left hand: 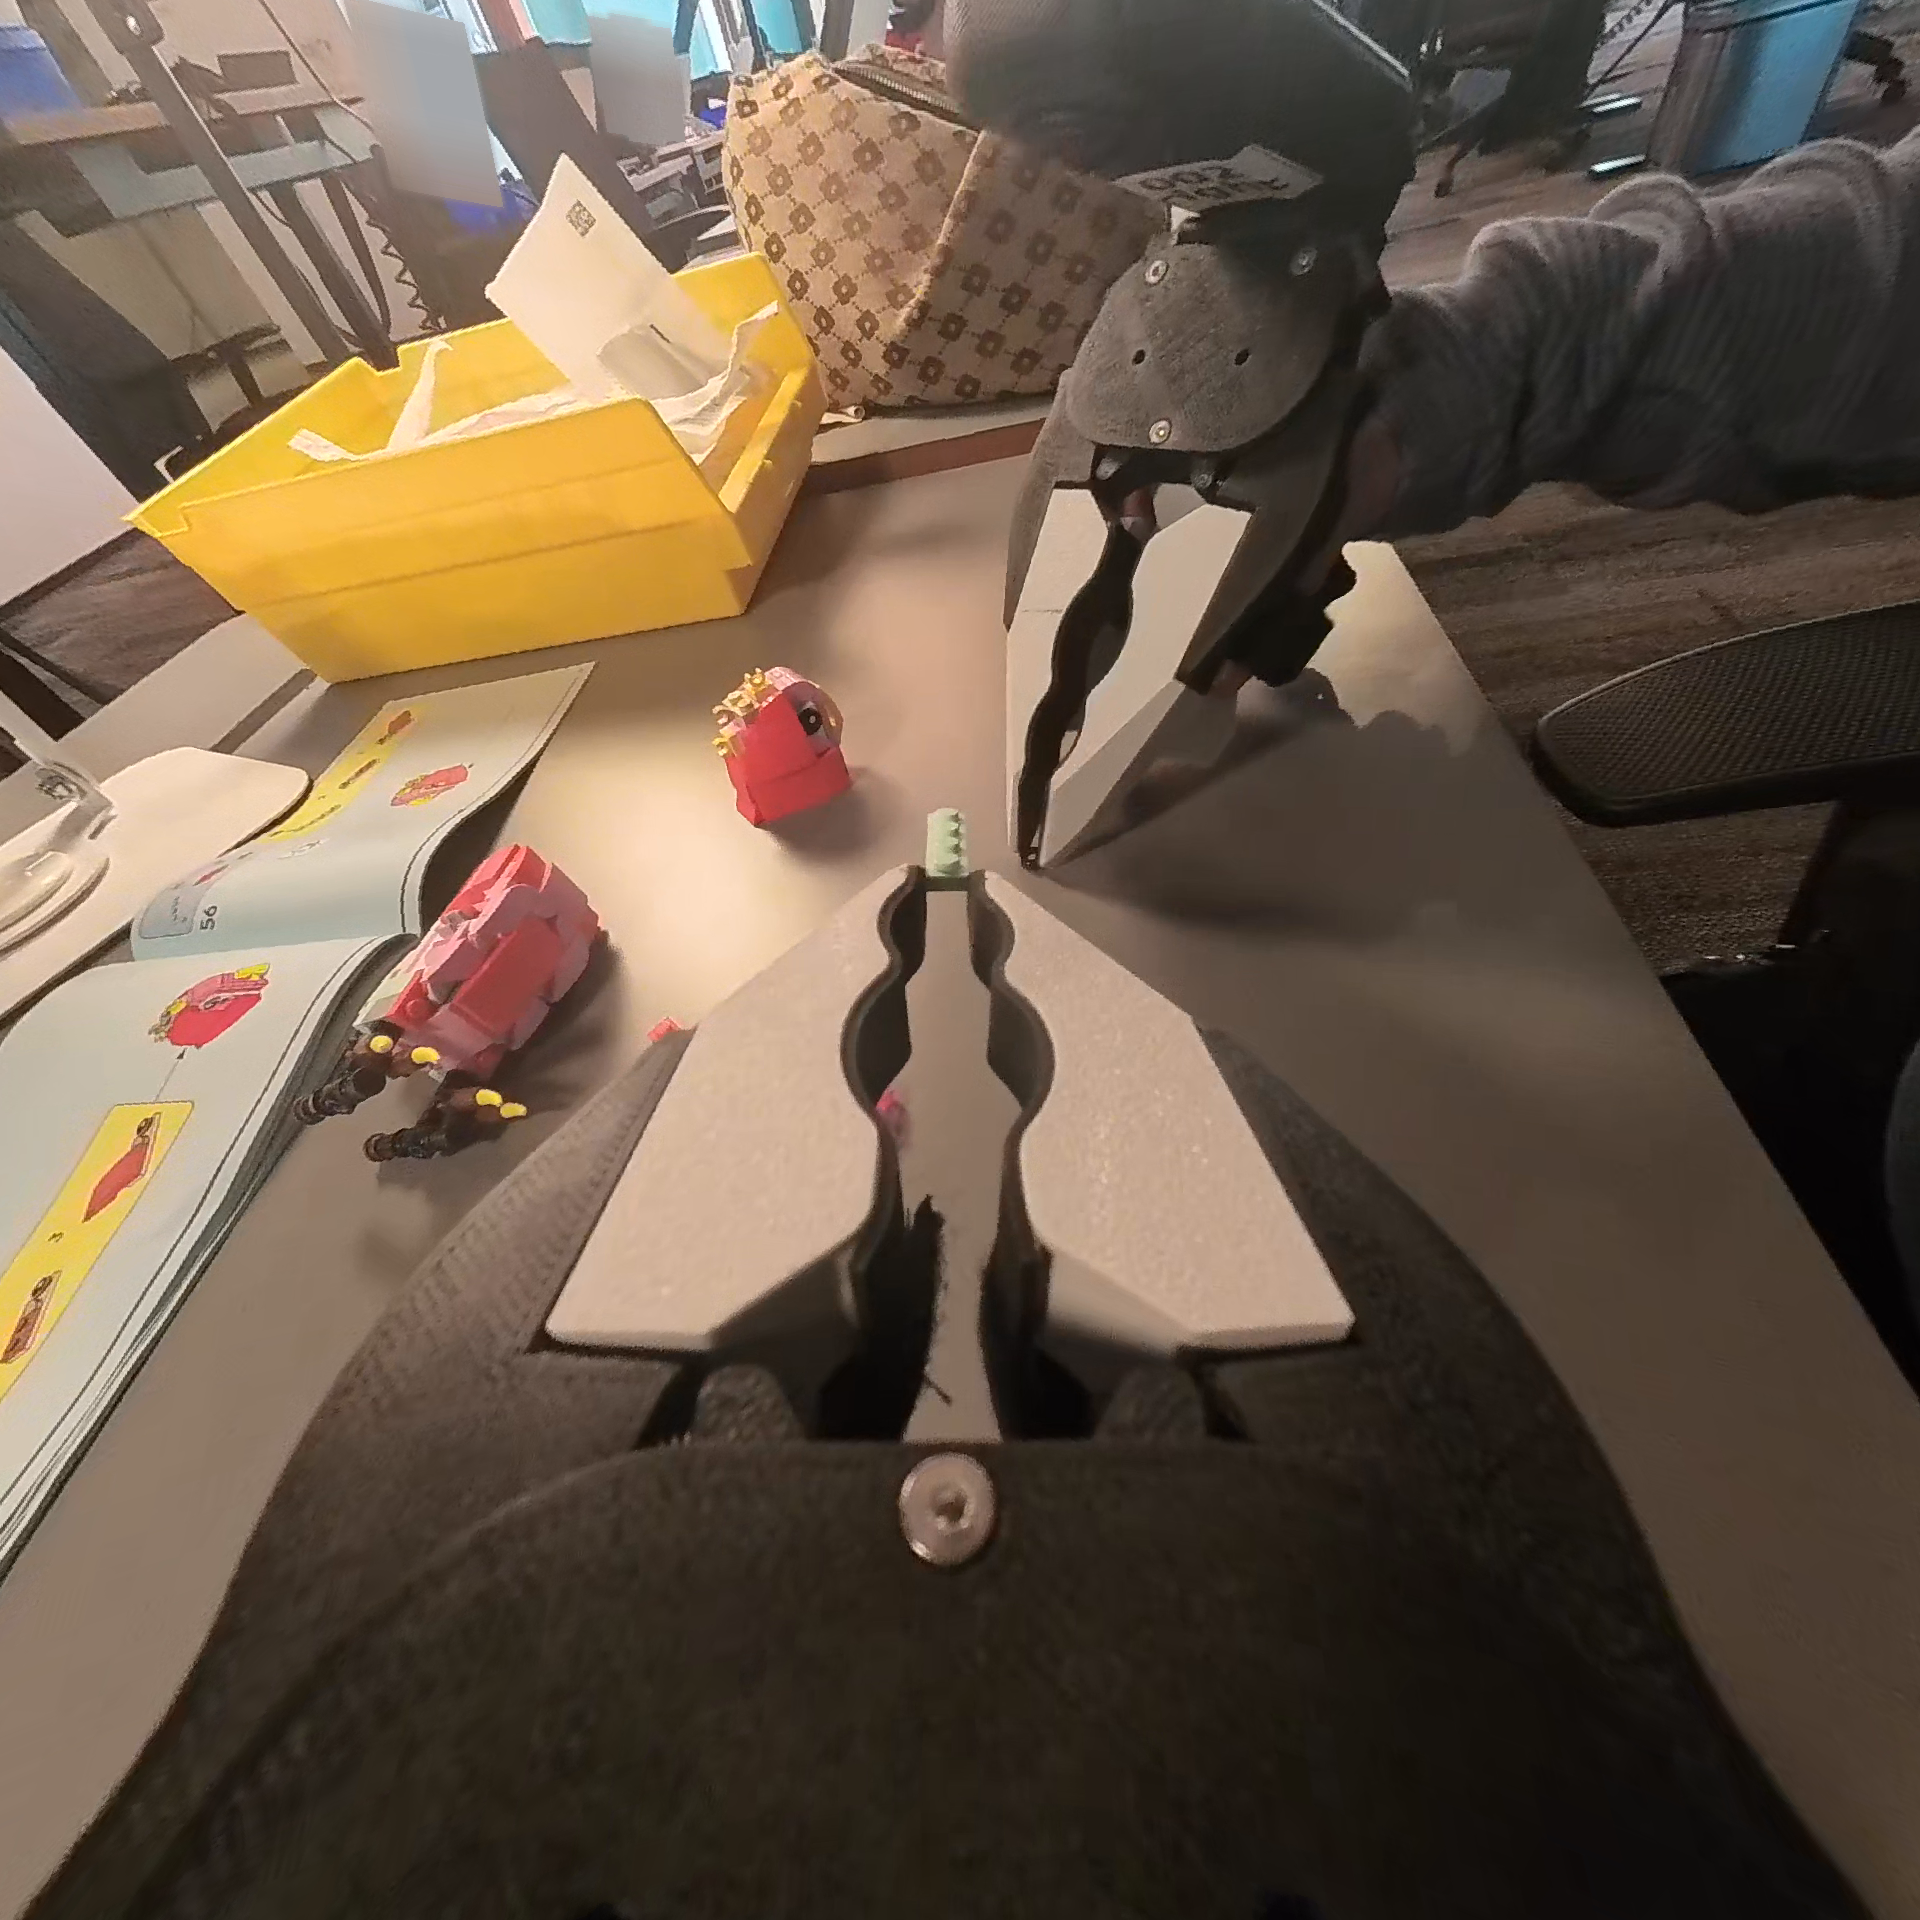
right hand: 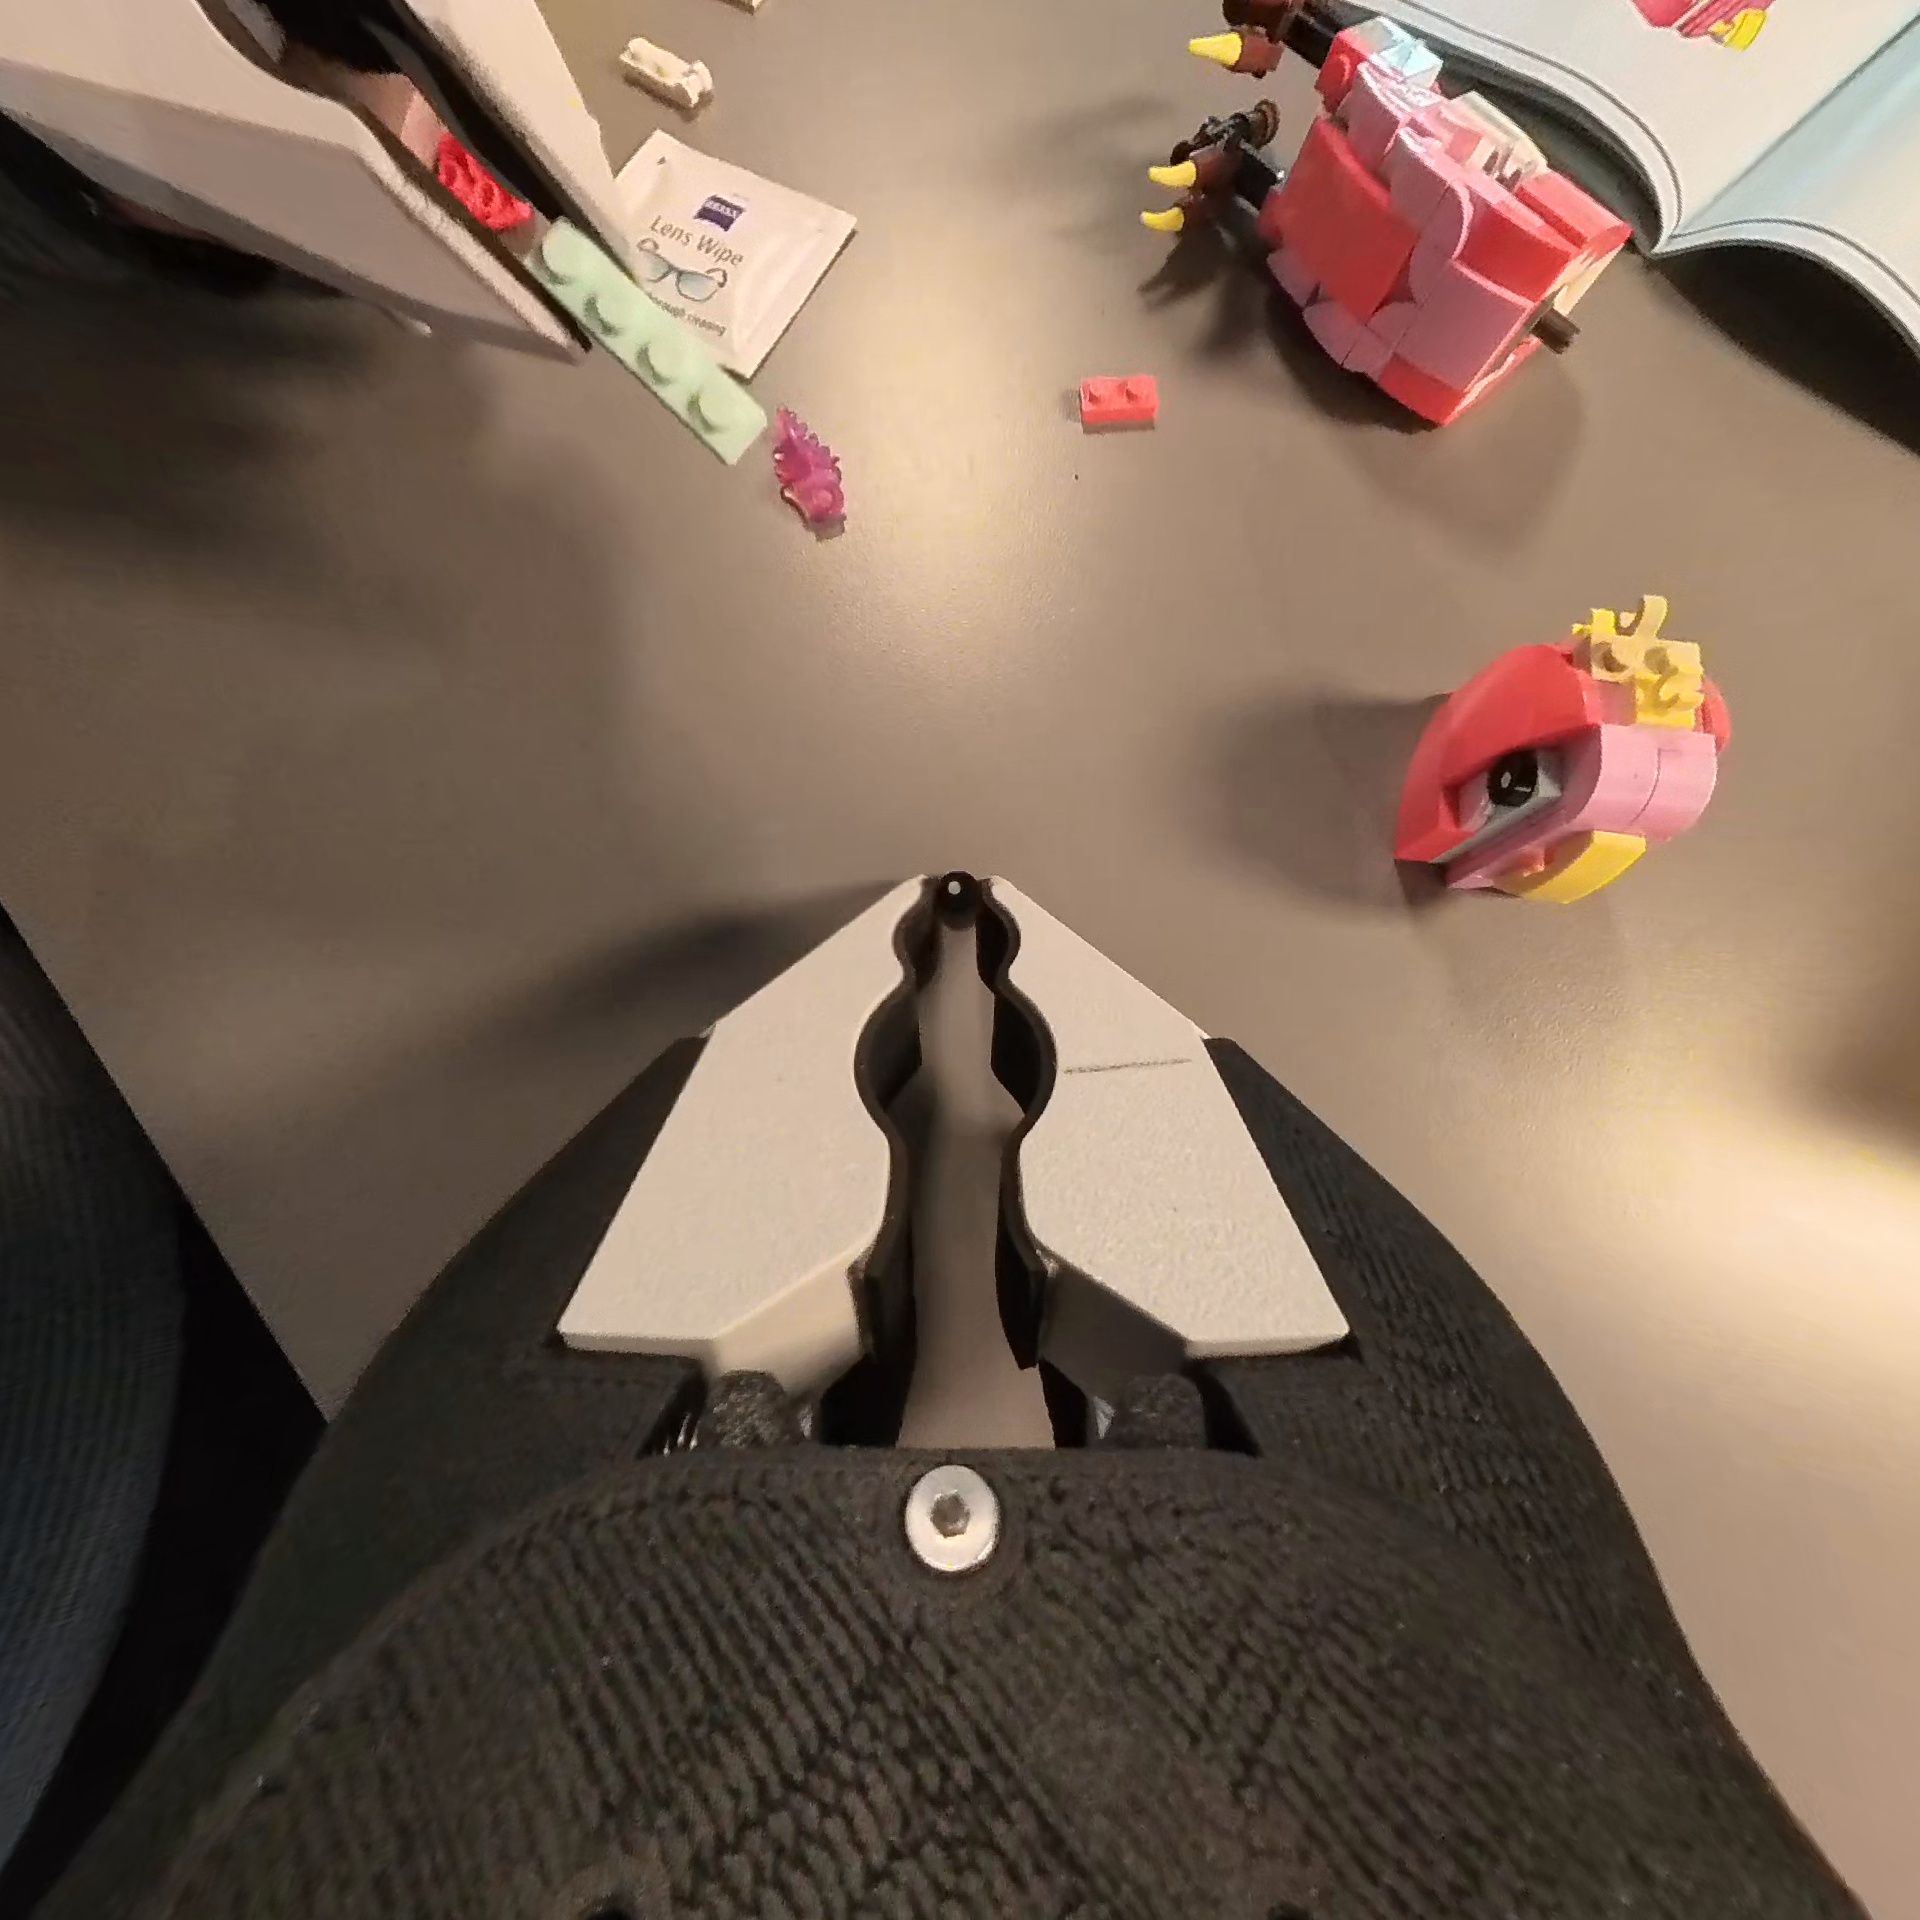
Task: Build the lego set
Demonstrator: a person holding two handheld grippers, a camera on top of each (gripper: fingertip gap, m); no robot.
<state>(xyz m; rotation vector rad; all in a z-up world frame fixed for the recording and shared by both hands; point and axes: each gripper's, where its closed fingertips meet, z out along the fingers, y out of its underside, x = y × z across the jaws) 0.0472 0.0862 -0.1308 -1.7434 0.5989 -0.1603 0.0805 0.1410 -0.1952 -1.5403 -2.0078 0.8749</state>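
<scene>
My left hand-held gripper [left hand: 948,881] pinches a mint plate [left hand: 948,847] at one end, pads pressing, its long axis running straight out past the tips. My right hand-held gripper [right hand: 956,891] pinches a small black stud [right hand: 956,889] low over the worktop [right hand: 623,675]. In my left view the stud sits just right of the plate, tips near but apart; the red head [left hand: 784,753] lies beyond the plate, to its left.

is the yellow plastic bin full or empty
Partly filled: crumpled white paper sits inside the yellow plastic bin, rising above its rim.
</scene>
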